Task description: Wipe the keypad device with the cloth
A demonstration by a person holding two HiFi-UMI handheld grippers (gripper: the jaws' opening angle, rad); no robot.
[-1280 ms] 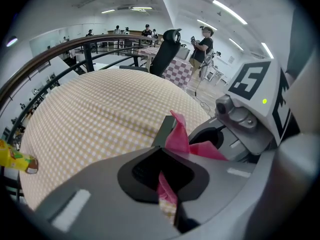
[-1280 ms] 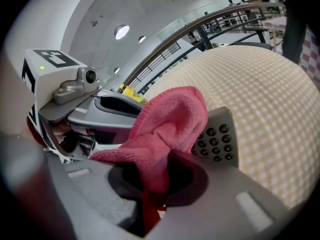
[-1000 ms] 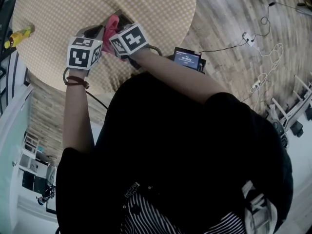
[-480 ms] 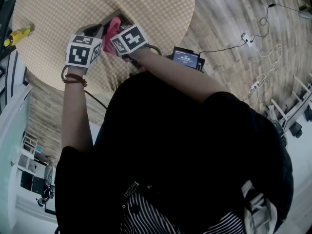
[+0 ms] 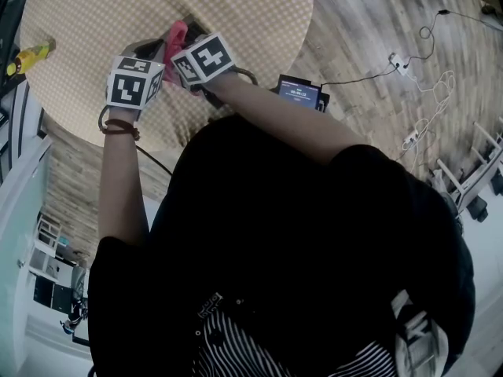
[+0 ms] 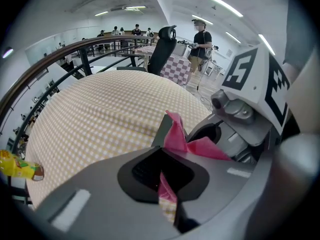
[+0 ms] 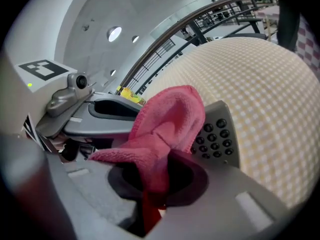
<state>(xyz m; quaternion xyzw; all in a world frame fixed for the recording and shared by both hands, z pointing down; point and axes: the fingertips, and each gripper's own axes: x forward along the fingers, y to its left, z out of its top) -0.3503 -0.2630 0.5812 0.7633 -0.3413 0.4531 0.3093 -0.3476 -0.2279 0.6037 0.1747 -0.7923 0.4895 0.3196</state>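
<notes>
On the round checkered table (image 5: 236, 6) lies a grey keypad device (image 7: 217, 136) with dark buttons. A pink cloth (image 7: 167, 119) drapes over its left part, held in my shut right gripper (image 7: 160, 164). My left gripper (image 6: 165, 151) sits right beside it, its jaws closed on the device's near edge (image 6: 161, 130), with pink cloth (image 6: 177, 136) just past them. In the head view both grippers, left (image 5: 152, 51) and right (image 5: 185, 44), meet over the cloth (image 5: 174, 34) at the table's near side.
A yellow bottle (image 5: 31, 56) lies at the table's left edge, also seen as the bottle (image 6: 17, 166). A small screen (image 5: 301, 93) sits by the right forearm. Cables and a power strip (image 5: 402, 61) lie on the wooden floor. An office chair (image 6: 162, 49) stands beyond the table.
My right gripper has slid the pink cloth a little farther across the device, away from the body. The left gripper has held still.
</notes>
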